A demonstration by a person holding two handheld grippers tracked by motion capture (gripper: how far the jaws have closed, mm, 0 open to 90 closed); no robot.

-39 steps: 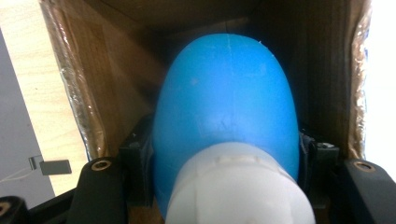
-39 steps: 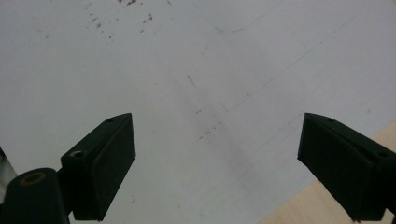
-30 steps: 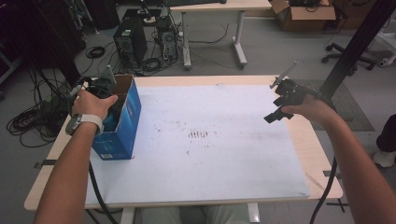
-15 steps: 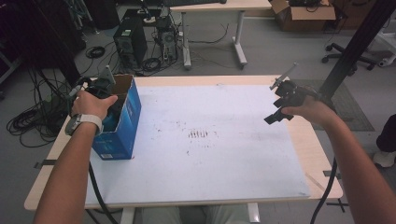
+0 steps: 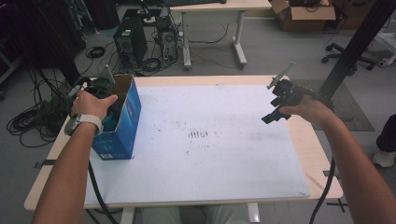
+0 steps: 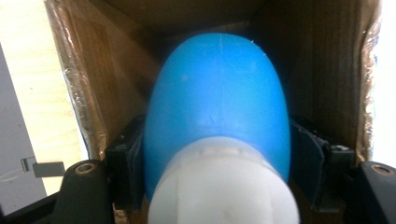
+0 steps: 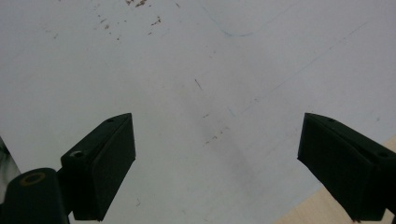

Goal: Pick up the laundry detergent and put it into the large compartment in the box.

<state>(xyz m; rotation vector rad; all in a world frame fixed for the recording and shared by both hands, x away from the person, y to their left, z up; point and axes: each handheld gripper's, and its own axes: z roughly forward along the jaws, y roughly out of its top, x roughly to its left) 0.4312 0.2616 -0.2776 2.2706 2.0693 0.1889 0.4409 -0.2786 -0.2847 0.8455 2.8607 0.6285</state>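
My left gripper (image 5: 102, 88) reaches down into an open blue cardboard box (image 5: 122, 126) at the table's left edge. In the left gripper view a smooth blue rounded object with a white end (image 6: 217, 107) sits between the jaws, inside the box's brown walls (image 6: 84, 93). The left gripper (image 6: 217, 154) has just been opening its jaws, and the pads stand close beside the object without squeezing it. My right gripper (image 5: 273, 112) hovers above the right side of the white sheet (image 5: 210, 158). The right gripper (image 7: 217, 158) is open wide with nothing between its fingers.
The white sheet (image 7: 187, 70) covers most of the wooden table (image 5: 317, 154) and bears small dark scuffs near its middle. Behind the table, on the floor, are computer towers (image 5: 128, 39), cables and another table. A black post (image 5: 355, 46) rises at the right.
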